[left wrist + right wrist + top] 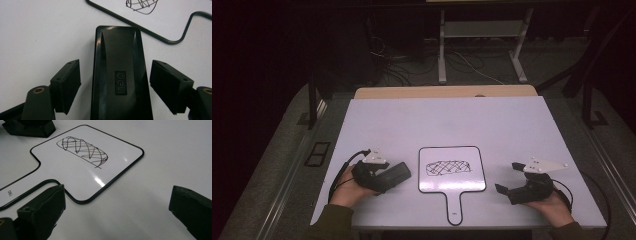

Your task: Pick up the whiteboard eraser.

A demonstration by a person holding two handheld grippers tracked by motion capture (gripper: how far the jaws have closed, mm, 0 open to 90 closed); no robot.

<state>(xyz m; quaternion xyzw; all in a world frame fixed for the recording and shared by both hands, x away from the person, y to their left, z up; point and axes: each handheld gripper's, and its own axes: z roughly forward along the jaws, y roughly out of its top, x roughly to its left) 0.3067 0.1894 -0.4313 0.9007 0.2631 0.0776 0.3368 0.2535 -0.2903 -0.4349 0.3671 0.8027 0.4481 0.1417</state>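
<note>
A small paddle-shaped whiteboard (pixel 453 182) with a black rim lies mid-table, its handle (pixel 454 205) toward the front edge. A black scribble (pixel 448 167) covers its upper middle. Left of it a black "deli" eraser (pixel 399 172) rests flat on the table. My left gripper (pixel 384 177) is open, one jaw on each side of the eraser (pixel 121 75), with a gap on both sides. My right gripper (pixel 507 176) stands open to the right of the board, nothing between its jaws, which point at the board's corner (pixel 82 200).
The white table (pixel 512 125) has a wooden strip (pixel 442 92) along its far edge. Beyond it are the metal legs of a desk (pixel 442 50) and cables on a dark floor. Dark frame posts (pixel 312 100) stand at both sides.
</note>
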